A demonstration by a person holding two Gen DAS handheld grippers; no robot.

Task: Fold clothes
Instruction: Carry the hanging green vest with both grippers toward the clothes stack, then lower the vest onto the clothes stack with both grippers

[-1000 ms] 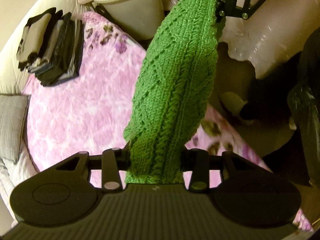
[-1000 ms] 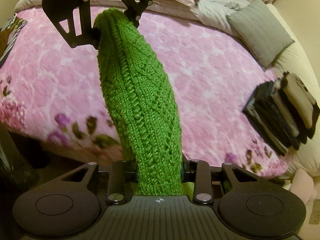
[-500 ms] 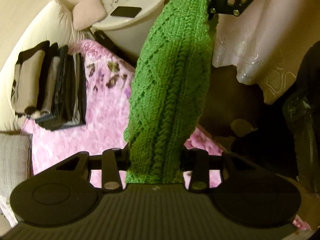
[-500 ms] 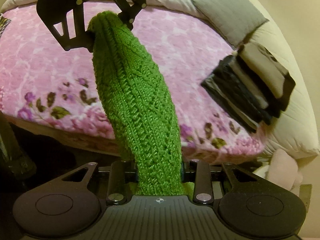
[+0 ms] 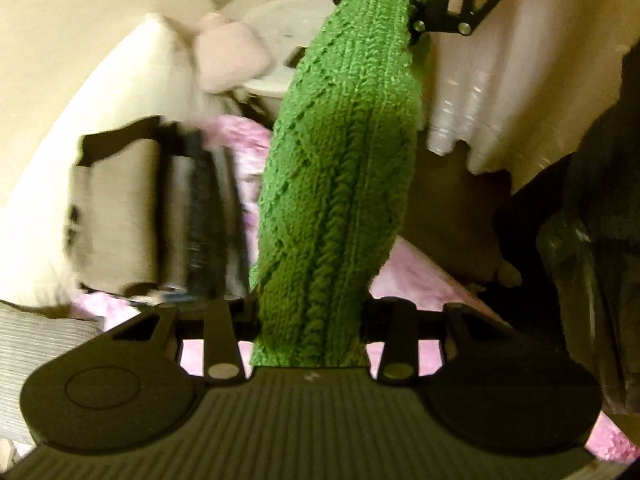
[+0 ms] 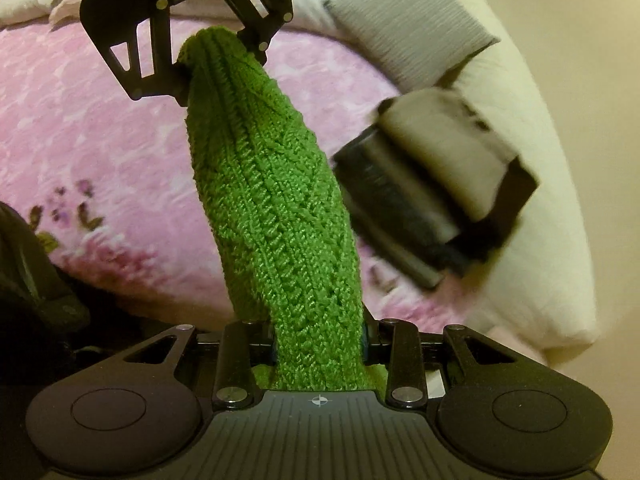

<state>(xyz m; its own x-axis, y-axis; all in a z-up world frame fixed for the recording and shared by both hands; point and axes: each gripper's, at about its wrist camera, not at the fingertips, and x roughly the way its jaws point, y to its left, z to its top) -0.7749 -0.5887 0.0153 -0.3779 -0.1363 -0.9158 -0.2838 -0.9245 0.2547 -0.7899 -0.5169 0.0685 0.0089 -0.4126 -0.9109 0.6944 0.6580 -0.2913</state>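
Note:
A green knitted garment hangs stretched in the air between my two grippers, bunched into a thick band. My left gripper is shut on its near end in the left wrist view, and my right gripper pinches the far end at the top. In the right wrist view the same green knit runs from my right gripper, shut on it, up to my left gripper. A stack of folded clothes lies on the pink bedspread, just right of the knit.
The stack of folded clothes leans by a cream cushion. A grey pillow lies at the bed's head. A white round bin and pale draped cloth stand beyond the bed's edge, with dark objects at right.
Both grippers have swung with the knit towards the stack of folded clothes, which now looks much closer and blurred. The knit stays gripped at both ends.

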